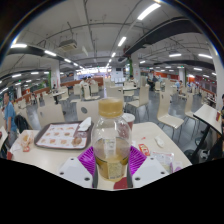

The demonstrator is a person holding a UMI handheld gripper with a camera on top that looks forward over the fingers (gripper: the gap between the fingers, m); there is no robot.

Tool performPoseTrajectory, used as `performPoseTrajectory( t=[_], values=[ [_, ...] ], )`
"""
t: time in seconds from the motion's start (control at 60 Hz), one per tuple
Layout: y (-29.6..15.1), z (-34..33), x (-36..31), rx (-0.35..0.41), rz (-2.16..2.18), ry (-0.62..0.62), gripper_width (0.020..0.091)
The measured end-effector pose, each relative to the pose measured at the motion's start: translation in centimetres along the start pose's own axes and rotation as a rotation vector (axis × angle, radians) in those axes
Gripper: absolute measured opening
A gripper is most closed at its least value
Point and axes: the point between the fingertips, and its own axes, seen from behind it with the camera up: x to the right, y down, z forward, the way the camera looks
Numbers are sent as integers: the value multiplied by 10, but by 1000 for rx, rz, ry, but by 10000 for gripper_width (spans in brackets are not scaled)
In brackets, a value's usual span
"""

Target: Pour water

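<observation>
bottle clamped upright between tool fingers; label unreadable

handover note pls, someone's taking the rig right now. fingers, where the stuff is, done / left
Gripper: fingers shut on the bottle, purple pads pressing both sides, bottle upright.
Bottle: clear plastic, yellowish liquid in the lower part, cap on as far as I can tell.
Table: round and pale, under and ahead of the bottle. A tray of small items sits beyond the fingers. A white cup stands just behind the bottle, probably the pour target, but I can't confirm that.
Done: bottle grasped.
Left: bring it to the receiving container, tilt, pour. No pouring visible yet.
</observation>
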Motion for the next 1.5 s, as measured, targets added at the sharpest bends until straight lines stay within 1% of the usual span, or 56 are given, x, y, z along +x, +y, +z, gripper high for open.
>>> performPoseTrajectory(
  t=[0.133,0.267,0.3,0.333,0.367,0.467,0.517,0.55,0.567,0.583,0.65,0.683,0.7,0.733,0.767,0.833,0.95,1.033,1.217,1.317,1.417,1.5],
  values=[
    [54,13,32,-58,-18,9,382],
    [93,17,44,-91,-28,1,387],
    [105,22,41,-103,-30,2,404],
    [100,20,41,-56,-39,-3,403],
    [104,18,40,-57,-52,-3,410],
    [103,17,40,-35,-70,15,471],
    [105,16,41,-46,-52,26,503],
    [108,17,44,-73,-45,37,543],
    [110,16,45,-89,-44,43,582],
    [113,15,46,-103,-42,46,630],
    [118,6,47,-143,-30,60,867],
    [118,-2,48,-161,-25,72,828],
    [119,-3,50,-170,-21,79,821],
    [120,-14,50,-188,-17,93,828],
    [119,-25,48,-200,-14,104,852],
    [115,-49,42,-232,-14,112,843],
    [113,-101,21,-300,-6,124,848],
    [110,-138,3,-323,-14,128,851],
    [96,-205,-29,-324,-32,118,848],
    [92,-225,-39,-312,-48,108,850],
    [91,-241,-50,-317,-59,85,848],
    [89,-249,-54,-298,-76,77,847]
  ],
)
